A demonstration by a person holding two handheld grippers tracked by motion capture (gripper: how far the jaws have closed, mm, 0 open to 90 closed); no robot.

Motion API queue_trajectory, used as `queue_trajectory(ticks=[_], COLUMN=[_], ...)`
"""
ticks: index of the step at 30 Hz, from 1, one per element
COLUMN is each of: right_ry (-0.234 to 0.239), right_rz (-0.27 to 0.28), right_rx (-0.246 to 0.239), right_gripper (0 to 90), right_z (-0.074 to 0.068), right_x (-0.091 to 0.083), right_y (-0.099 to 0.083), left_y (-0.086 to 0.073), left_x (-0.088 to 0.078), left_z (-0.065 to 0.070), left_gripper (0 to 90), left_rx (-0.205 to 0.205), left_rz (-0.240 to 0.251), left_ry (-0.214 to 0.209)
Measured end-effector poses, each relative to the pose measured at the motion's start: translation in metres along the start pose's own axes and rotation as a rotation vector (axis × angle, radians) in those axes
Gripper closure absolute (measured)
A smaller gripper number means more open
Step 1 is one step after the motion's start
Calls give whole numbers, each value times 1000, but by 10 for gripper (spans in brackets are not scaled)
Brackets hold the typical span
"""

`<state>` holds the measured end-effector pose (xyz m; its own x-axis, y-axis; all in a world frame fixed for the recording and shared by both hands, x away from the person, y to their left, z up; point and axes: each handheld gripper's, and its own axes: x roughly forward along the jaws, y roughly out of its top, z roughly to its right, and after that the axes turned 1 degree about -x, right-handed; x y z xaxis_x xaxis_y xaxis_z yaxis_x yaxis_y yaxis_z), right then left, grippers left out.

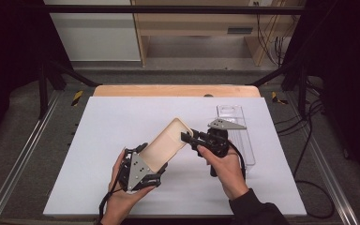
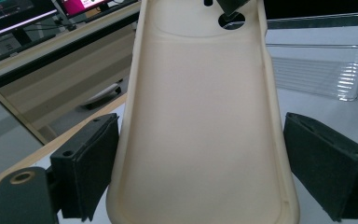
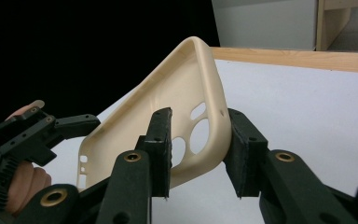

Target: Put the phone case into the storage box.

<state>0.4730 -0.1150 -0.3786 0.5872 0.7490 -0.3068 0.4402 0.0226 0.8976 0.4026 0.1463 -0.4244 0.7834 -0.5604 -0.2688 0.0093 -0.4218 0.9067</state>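
Observation:
A cream phone case (image 1: 166,143) is held tilted above the white mat, its hollow side up. My left gripper (image 1: 152,158) holds its lower end, and in the left gripper view both pads (image 2: 93,168) press the case (image 2: 200,116) across its width. My right gripper (image 1: 187,137) is at the upper end of the case. In the right gripper view the jaws (image 3: 200,140) straddle the case (image 3: 186,84) at the rim by the camera cutout: one pad sits inside the case and the other against the outer wall.
A clear plastic tray (image 1: 236,133) lies on the mat just right of my right gripper; its ribbed wall (image 2: 326,70) shows beyond the case. The white mat (image 1: 122,117) covers a wooden table (image 1: 176,90). Black frame bars and cables flank the table.

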Motion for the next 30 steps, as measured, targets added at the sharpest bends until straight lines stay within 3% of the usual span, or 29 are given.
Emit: queue_trajectory(ticks=[16,23,30], right_ry=[-3,32,44], right_rz=[-14,-4,-1], right_rx=[12,27,-3], right_gripper=[735,779,791], right_z=[-7,-15,-25], right_x=[1,4,7], right_y=[4,4,7], left_y=[-7,-13,-18], left_x=[6,10,14], left_z=[-3,-6,-10], left_gripper=[117,117,119], left_rx=[-33,-54,-81], left_rz=[-38,-60,-83], left_ry=[-5,-5,-20])
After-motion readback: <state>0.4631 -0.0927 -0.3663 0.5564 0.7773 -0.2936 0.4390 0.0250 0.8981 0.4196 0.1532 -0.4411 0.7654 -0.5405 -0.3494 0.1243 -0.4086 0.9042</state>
